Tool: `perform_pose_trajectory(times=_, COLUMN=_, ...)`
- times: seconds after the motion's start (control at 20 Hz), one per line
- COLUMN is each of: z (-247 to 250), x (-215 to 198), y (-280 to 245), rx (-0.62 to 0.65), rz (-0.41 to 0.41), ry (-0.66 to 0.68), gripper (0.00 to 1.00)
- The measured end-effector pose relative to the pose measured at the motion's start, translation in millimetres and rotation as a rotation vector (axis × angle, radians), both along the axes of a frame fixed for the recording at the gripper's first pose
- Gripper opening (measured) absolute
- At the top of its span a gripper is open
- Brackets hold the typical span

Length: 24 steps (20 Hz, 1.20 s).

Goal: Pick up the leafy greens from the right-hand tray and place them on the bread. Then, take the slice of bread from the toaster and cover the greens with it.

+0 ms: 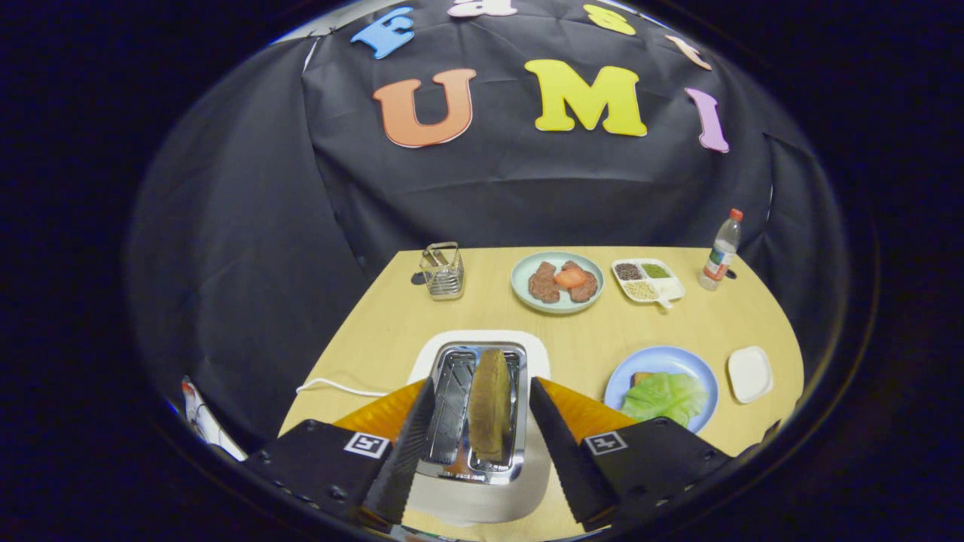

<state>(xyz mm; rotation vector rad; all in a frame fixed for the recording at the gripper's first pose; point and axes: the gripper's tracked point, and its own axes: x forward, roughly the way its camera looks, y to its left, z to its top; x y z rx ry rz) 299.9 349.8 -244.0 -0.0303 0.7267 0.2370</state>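
A white toaster (482, 346) sits just ahead of my fingers on the wooden table (376, 324). A brown slice of bread (489, 403) stands upright in its right slot, between my two fingers. My gripper (482, 429) is open, one finger on each side of the toaster top, neither touching the slice. To the right of the fingers, a blue plate (663, 361) holds the leafy greens (666, 397), which lie on a slice of bread (640, 376) that peeks out at its far left edge.
At the far side of the table stand a wire holder (443, 271), a green plate (557, 282) with meat patties and tomato, a sectioned dish (648, 280) of seeds and a bottle (721, 252). A small white tray (750, 373) lies right of the blue plate. The toaster's cord (339, 388) trails left.
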Motion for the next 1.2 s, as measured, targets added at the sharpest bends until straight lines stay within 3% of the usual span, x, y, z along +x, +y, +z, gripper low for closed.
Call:
perform_pose_trajectory(times=0.05, z=1, x=0, y=0, rx=-0.017, rz=-0.001, ry=-0.009, gripper=0.74)
perform_pose_trajectory(times=0.3, z=-1, x=-3, y=-11, rx=-0.108, rz=-0.033, ry=0.013, gripper=0.14)
perform_pose_trajectory(times=0.35, z=2, x=-6, y=-17, rx=-0.138, rz=-0.043, ry=0.014, gripper=0.14)
perform_pose_trajectory(times=0.4, z=4, x=-6, y=-18, rx=-0.138, rz=-0.05, ry=0.017, gripper=0.04)
perform_pose_trajectory(times=0.7, z=43, x=-12, y=-9, rx=-0.096, rz=-0.019, ry=-0.036, gripper=0.04)
perform_pose_trajectory(times=0.85, z=80, x=-16, y=-5, rx=-0.01, rz=-0.018, ry=-0.048, gripper=0.04)
perform_pose_trajectory(times=1.2, z=172, x=-10, y=-54, rx=0.021, rz=-0.076, ry=-0.165, gripper=0.04)
